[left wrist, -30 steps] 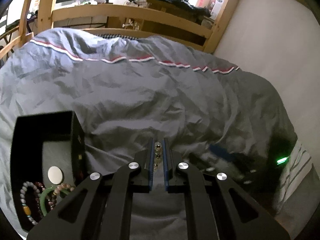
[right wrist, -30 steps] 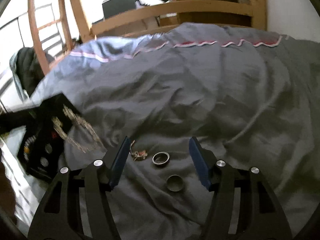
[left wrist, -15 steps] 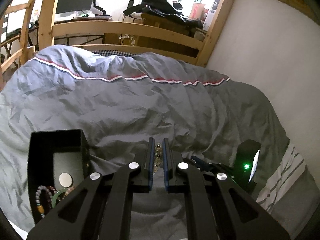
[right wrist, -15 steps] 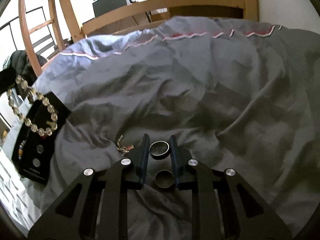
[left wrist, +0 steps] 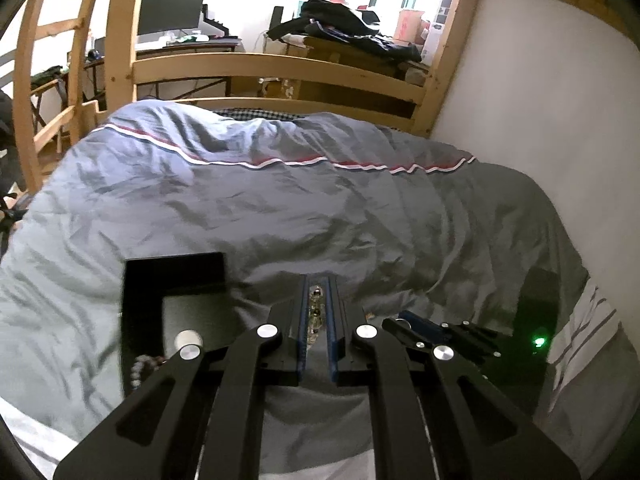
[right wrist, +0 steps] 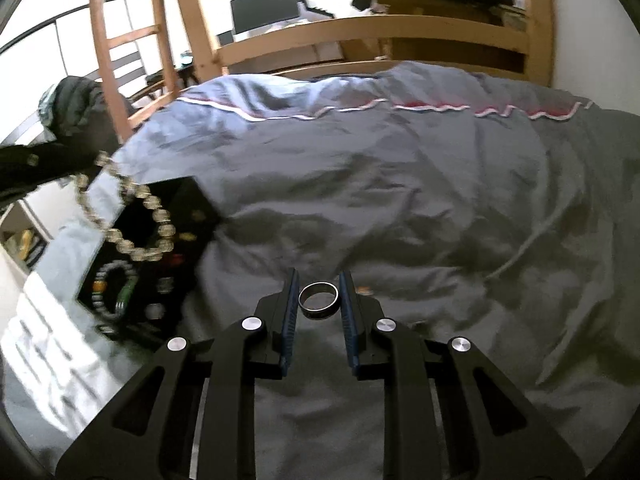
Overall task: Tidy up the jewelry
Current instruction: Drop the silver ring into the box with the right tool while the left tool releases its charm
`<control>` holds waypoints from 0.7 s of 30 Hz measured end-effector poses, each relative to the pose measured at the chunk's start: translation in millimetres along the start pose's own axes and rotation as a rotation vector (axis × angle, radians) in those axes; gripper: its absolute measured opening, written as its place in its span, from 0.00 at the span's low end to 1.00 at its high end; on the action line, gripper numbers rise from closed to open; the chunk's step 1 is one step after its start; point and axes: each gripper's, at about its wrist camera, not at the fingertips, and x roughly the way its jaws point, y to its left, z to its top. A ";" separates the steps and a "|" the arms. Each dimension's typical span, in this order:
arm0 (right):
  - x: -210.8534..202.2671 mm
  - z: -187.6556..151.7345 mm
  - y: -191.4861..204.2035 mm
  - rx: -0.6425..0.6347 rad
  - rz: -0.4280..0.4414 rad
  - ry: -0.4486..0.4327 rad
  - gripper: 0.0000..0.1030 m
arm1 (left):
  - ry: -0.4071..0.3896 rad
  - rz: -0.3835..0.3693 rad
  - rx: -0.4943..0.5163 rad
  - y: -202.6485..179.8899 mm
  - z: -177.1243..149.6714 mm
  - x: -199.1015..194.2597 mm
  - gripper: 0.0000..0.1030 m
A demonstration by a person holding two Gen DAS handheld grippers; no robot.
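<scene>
Since a second ago: my right gripper (right wrist: pixel 319 306) has just closed on the ring (right wrist: pixel 319 300) and lifted it off the duvet (right wrist: pixel 400 208). Left gripper (left wrist: pixel 317 320) clamps the bead bracelet (right wrist: pixel 132 216) (dangling over the black box (right wrist: pixel 188 216), presumably for dropping in).

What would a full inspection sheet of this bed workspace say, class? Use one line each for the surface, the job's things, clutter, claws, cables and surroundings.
Surface: grey duvet, wrinkled.
Job's things: black jewelry box holding bead bracelets; pale bead bracelet dangling above it; metal ring.
Clutter: dark device with green light.
Claws: left claw shut on the pale bead bracelet; right claw shut on the ring.
Cables: nothing seen.
Surroundings: wooden bed frame, monitor, white wall.
</scene>
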 end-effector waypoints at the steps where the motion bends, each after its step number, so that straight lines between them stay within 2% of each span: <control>1: -1.2 0.6 8.8 -0.013 0.010 0.006 0.21 | 0.000 0.011 -0.001 5.2 -1.2 -4.0 0.07; 16: -8.2 11.0 103.8 -0.135 0.104 -0.008 0.20 | 0.012 0.132 -0.027 72.2 -10.2 -34.2 0.07; 21: 1.3 14.5 125.8 -0.160 0.120 -0.001 0.20 | 0.020 0.135 -0.046 88.5 -9.8 -29.3 0.07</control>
